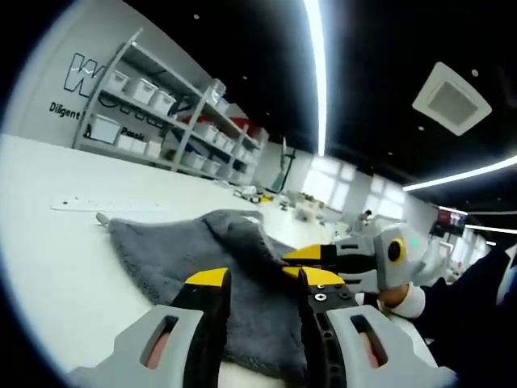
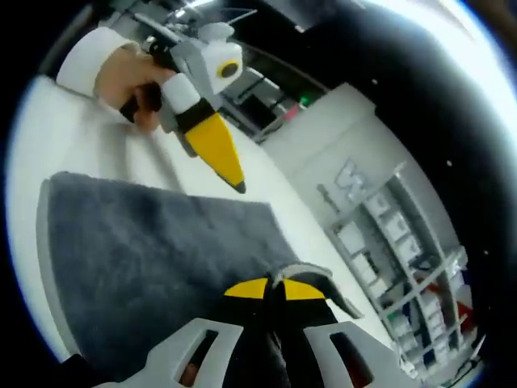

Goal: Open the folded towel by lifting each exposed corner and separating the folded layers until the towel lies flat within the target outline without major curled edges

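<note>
A dark grey, fluffy towel (image 1: 194, 259) lies on the white table (image 1: 56, 242), partly folded, one corner (image 2: 311, 275) raised off the top layer

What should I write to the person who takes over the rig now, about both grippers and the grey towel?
Right gripper: jaws shut on a raised fold of the grey fluffy towel, at its edge.
Left gripper: open, above the towel, holding nothing.
The towel lies on the white table. One part is spread; the pinched layer stands up as a ridge.
Done: one layer gripped and lifted.
Left: pull the layer open, lay the towel flat, smooth the edges. I cannot see a target outline.
</note>
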